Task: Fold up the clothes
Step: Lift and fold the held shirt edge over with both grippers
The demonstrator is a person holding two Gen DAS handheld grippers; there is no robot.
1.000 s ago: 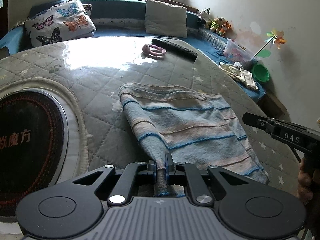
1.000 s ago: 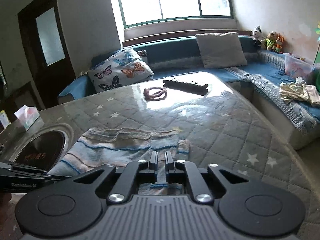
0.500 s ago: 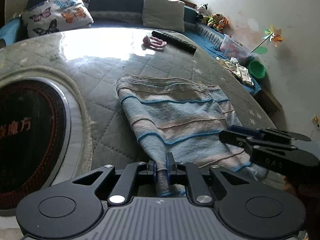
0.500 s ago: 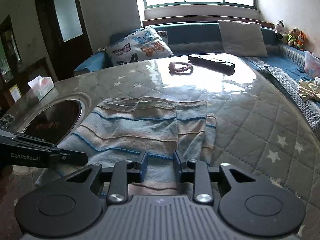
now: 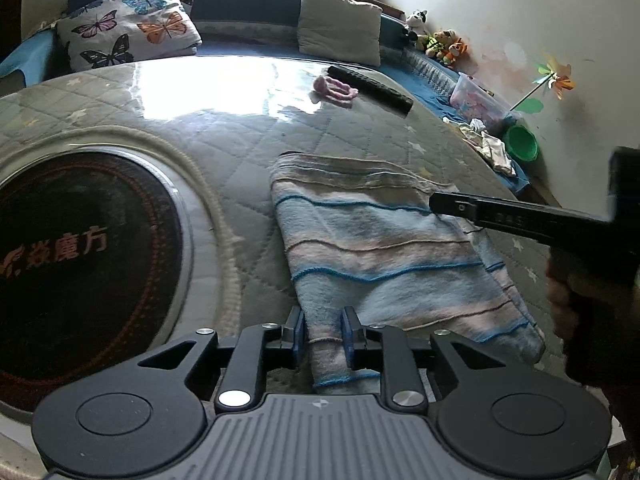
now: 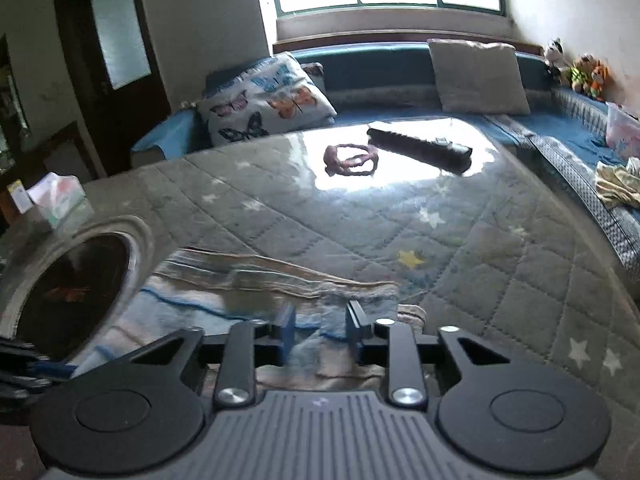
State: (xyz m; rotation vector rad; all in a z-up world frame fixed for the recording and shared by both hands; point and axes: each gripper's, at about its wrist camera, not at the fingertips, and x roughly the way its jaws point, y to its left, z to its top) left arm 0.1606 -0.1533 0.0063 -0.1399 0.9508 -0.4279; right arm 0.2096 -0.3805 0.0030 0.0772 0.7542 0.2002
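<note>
Striped garment folded once, tongs letting go

Striped garment [image 5: 384, 248], a soft blue, pink and beige knit, lies flat on the quilted star-pattern cover of the tabletop [image 5: 224, 136], just to the right of the round dark panel [image 5: 80, 256] set into it.

Starting at the left, our left tongs [image 5: 322, 334] sit at the near edge of the garment. Their jaws are opening, and a narrow strip of the cloth lies between them, with the pads no longer pressing on it.

Moving right, our right tongs [image 6: 320, 330] hover low over the far right part of the garment [image 6: 256, 292]. Their jaws are closing, with cloth below and between them, though blur keeps us from saying the pads touch it; we read them as apart. In the left wrist view the same tongs [image 5: 472, 206] reach in over the garment's right side.

We judge one fold is done: the cloth looks doubled, with a neat left edge and layered hems at the far end. What is left, as we see it, is at least one more fold to make it compact. A pink hair tie [image 6: 352, 160] and a dark remote [image 6: 418, 148] lie well beyond, untouched.
</note>
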